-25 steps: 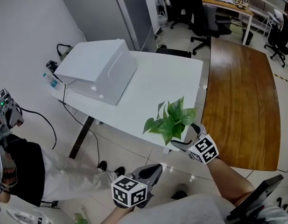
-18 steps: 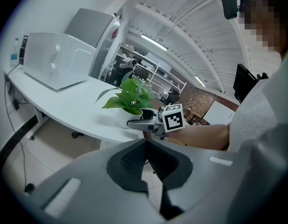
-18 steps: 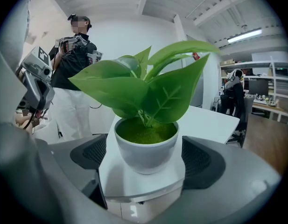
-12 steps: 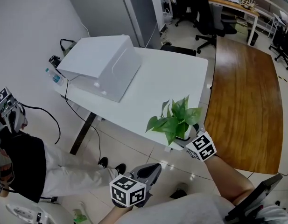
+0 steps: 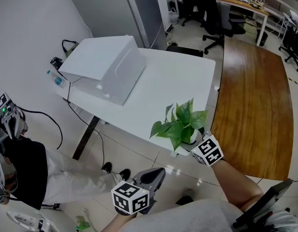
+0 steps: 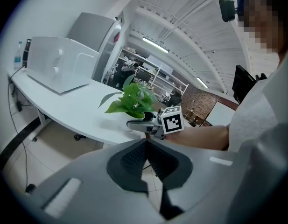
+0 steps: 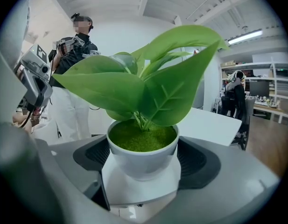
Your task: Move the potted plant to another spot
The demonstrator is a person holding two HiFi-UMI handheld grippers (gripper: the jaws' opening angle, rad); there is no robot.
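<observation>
Left gripper point(image 5: 157, 174): nearest to me, low, at about 7 o'clock from the plant in the head view. Its jaws are together and carry nothing.
Right gripper point(image 7: 143, 154): the nearer tool by far. Its jaws stand wide and have just been closing, and both pads look to meet the pot's rim, so I judge it a grip.
Potted plant point(image 7: 142, 161): dead ahead at 12 o'clock, between my right jaws, at the near edge of the table point(image 5: 163, 83).
Long axis: upright, with the stems rising toward 12 o'clock and the leaves spilling toward 9 o'clock in the head view.
Grip line: I hold across the pot, from 3 to 9 o'clock.
Bare tabletop: it runs on at 11 to 12 o'clock beyond the pot.
White box point(image 5: 103, 69): far off at 10 o'clock, well apart from the plant.
</observation>
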